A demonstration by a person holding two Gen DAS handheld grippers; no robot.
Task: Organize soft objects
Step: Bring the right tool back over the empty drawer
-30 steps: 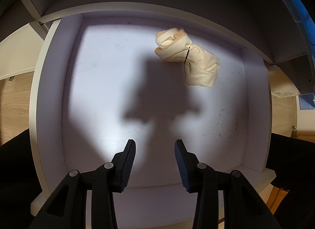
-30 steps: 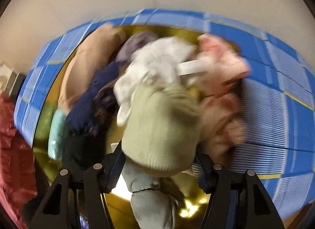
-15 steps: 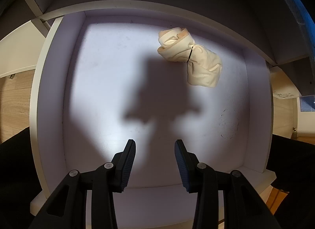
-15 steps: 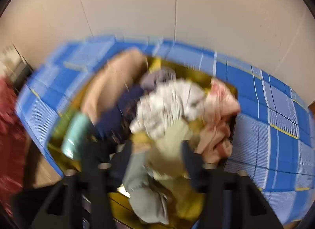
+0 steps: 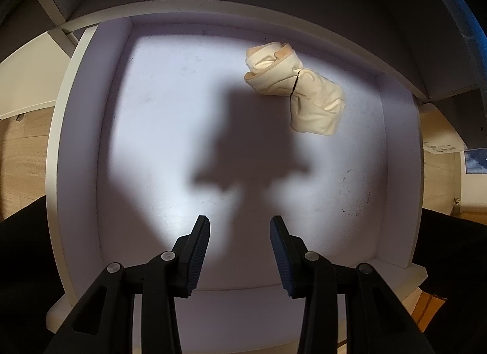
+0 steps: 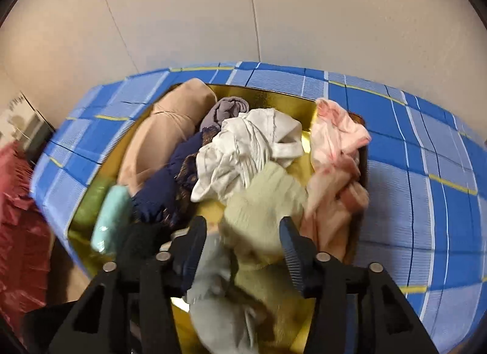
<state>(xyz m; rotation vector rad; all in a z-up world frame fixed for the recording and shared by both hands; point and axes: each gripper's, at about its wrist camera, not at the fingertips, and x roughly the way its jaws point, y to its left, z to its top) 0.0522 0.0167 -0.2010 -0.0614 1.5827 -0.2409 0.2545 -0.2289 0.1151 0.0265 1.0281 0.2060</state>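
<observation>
Looks like a sort-and-stow job: loose soft items get pulled from the shiny gold tray (image 6: 268,96) on the blue checked cloth (image 6: 426,201) & dropped into the white open drawer (image 5: 82,153), which so far has just one item, a cream bunched fabric bundle (image 5: 299,87) lying at its far right, well apart from the tool above it. Left gripper (image 5: 240,226) hangs over the drawer's near middle, pointing almost straight down, prob. parked there as the drop spot; fingers apart w/ nothing btwn them, touching nothing. Right gripper (image 6: 243,224) is over the tray pile, jaws opening, w/ the pale green ribbed knit piece (image 6: 264,211) sitting btwn them. Blurred, so can't tell if the pads actually press on it. Crumpled white cloth (image 6: 243,153), pink rumpled garment (image 6: 334,153), navy fabric (image 6: 164,183) & beige rolled fabric (image 6: 164,138) lie heaped beyond it, waiting their turn.
</observation>
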